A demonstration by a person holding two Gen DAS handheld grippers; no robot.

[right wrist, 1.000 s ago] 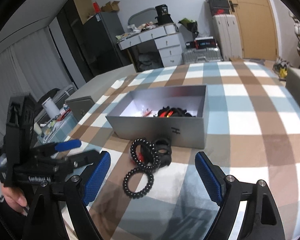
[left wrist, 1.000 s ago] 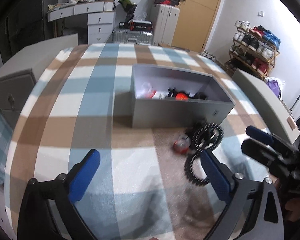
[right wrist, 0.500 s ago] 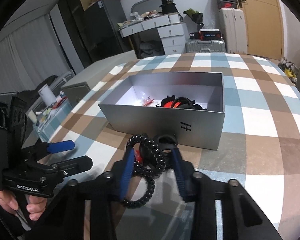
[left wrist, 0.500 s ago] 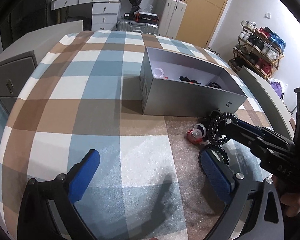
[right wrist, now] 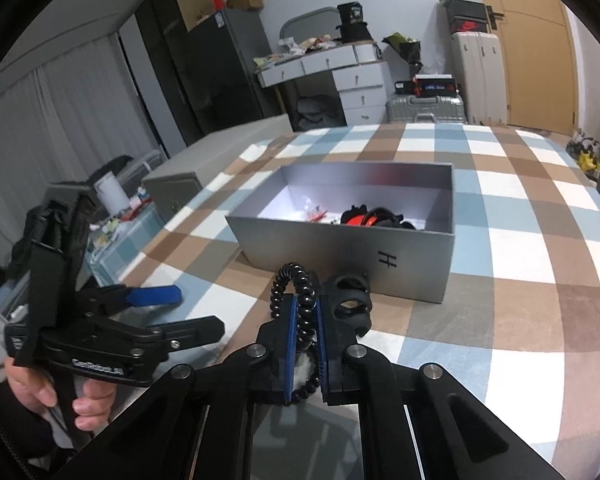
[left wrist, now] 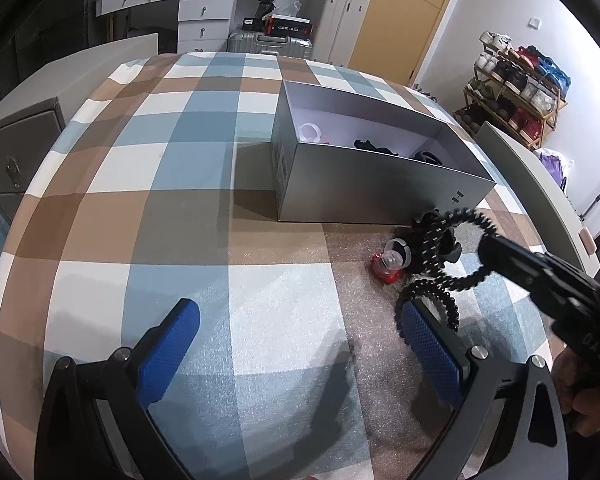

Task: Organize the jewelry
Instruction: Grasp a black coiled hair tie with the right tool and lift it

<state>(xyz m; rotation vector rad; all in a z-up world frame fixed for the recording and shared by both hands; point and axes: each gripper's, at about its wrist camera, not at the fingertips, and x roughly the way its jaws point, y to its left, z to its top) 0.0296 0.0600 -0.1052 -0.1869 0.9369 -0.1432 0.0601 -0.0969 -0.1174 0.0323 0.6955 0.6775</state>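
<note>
The black spiral coil band is sitting pinched between the blue pads of the right hand-held gripper, whose jaws are standing narrow around it, with the loop rising above the fingertips and a string of small dark beads hanging below them. In the left wrist view the same band is lifting off the checked cloth, its lower loop trailing down beside the left hand-held gripper. That left hand-held gripper is hovering over the cloth with its jaws spread wide and nothing between them. A small clear ring on a red piece is lying on the cloth just beside the band, and a black chunky ring-shaped item is resting close against the front wall of the grey box. The grey box is standing open on the cloth, holding black and orange-red bits and a clear ring near its far end.
</note>
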